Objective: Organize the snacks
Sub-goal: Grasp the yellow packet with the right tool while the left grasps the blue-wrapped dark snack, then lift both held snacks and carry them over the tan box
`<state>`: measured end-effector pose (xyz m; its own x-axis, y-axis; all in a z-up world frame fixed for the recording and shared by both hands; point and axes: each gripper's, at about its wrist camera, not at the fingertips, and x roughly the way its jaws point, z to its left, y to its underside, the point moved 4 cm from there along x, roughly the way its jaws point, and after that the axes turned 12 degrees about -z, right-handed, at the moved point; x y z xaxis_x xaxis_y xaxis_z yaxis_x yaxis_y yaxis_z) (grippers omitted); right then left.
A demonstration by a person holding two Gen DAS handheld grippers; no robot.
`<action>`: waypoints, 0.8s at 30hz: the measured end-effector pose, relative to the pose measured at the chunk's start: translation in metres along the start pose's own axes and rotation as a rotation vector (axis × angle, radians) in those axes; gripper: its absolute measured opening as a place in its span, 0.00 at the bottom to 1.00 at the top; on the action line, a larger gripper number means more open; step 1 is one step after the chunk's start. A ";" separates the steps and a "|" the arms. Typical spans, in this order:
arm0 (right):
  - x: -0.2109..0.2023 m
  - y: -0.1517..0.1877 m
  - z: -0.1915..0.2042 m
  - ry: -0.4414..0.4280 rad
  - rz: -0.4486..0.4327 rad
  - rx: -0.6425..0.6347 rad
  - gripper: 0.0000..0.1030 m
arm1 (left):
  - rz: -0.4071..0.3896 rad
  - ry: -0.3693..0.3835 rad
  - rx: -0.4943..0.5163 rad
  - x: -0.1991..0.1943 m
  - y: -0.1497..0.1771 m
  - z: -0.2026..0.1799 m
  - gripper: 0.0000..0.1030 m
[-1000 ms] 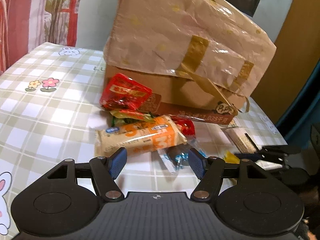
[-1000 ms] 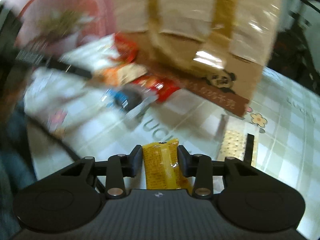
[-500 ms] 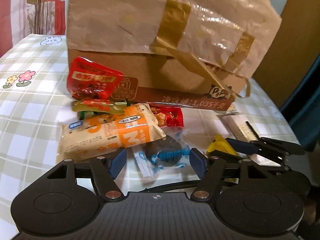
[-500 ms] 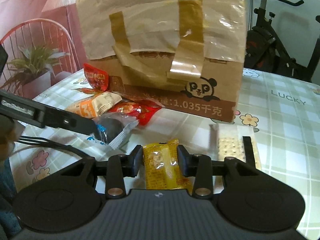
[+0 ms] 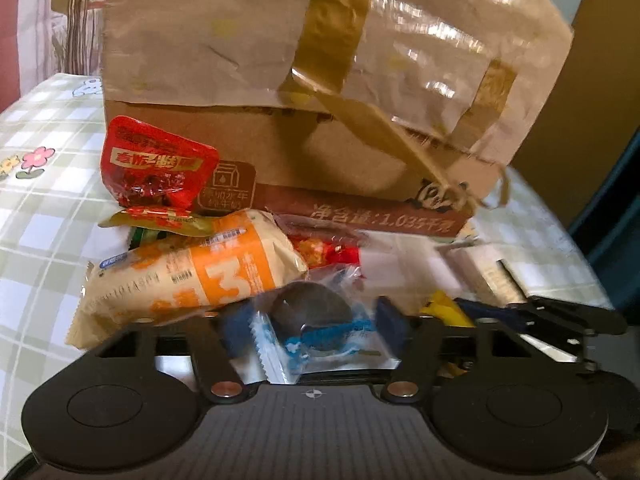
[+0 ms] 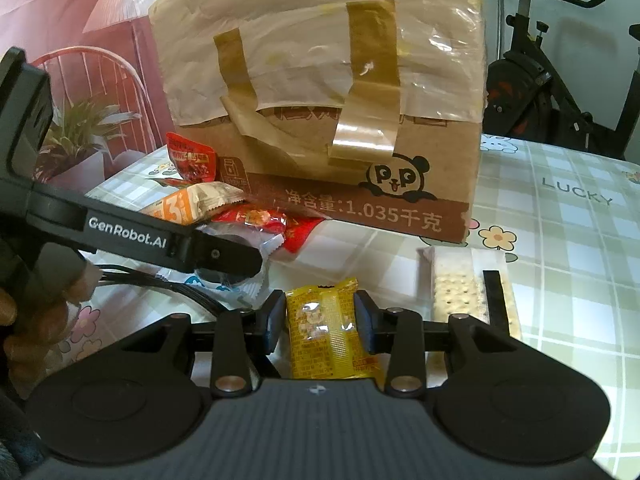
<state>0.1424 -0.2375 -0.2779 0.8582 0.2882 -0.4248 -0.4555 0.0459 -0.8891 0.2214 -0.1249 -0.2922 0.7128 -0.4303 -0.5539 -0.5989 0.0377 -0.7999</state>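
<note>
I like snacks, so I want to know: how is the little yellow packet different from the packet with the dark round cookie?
The yellow packet is solid yellow with print; the cookie packet is clear with blue print, so its dark round cookie shows. The yellow packet is squeezed in the right claw; the cookie packet lies between the pads of the left claw, which has just been closing, not clearly pinched. The cookie packet sits beside the snack pile; the yellow one is apart. Both are small sealed packets.

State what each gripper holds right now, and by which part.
Right gripper clamps the yellow packet by its two long side edges. Left gripper has just been closing around the clear cookie packet; whether its pads press it yet cannot be told.
</note>
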 end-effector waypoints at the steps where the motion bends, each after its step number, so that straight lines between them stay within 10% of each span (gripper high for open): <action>1: 0.000 0.000 0.000 0.000 0.000 0.000 0.38 | -0.007 0.003 0.000 -0.004 0.000 0.001 0.52; 24: -0.013 -0.004 0.006 0.049 -0.025 -0.042 0.38 | -0.068 0.144 0.023 -0.065 -0.001 0.004 0.48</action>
<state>0.1315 -0.2358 -0.2681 0.8803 0.2405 -0.4090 -0.4242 0.0125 -0.9055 0.1767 -0.0938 -0.2564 0.6904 -0.5577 -0.4608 -0.5416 0.0238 -0.8403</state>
